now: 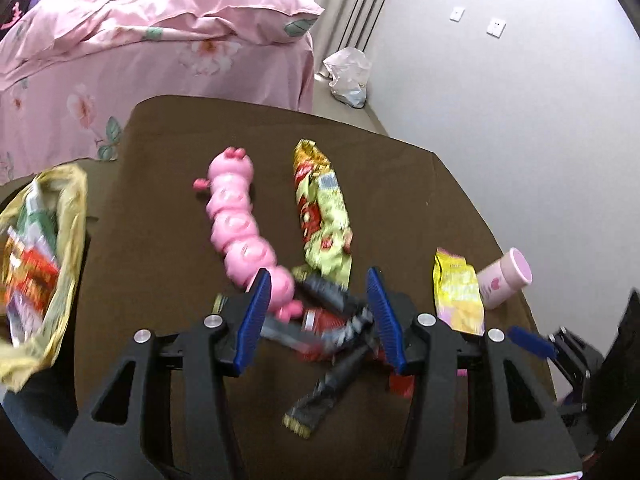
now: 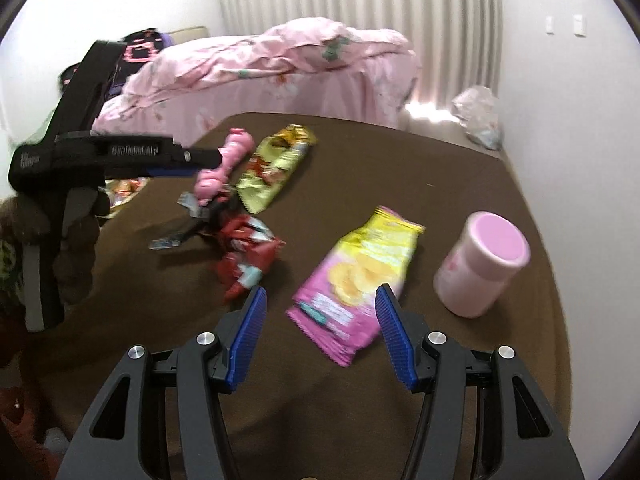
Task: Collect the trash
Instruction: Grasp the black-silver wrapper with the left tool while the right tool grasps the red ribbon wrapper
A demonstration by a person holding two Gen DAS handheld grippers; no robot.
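Observation:
On the brown table [image 1: 160,208] lie snack wrappers. My left gripper [image 1: 318,300] is open over a pile of black and red wrappers [image 1: 328,320], beside the tail of a pink caterpillar toy [image 1: 236,220]. A green and red snack bag [image 1: 324,216] lies beyond. My right gripper [image 2: 320,320] is open, just short of a pink and yellow chip bag [image 2: 356,280]. Red wrappers [image 2: 248,256] lie to its left. The left gripper [image 2: 168,160] shows in the right wrist view at the far left.
A yellow trash bag [image 1: 40,264] holding wrappers sits at the table's left edge. A pink cup [image 2: 480,264] lies on its side at the right. A pink bed [image 1: 140,48] stands behind the table, and a plastic bag [image 1: 348,76] lies on the floor by the wall.

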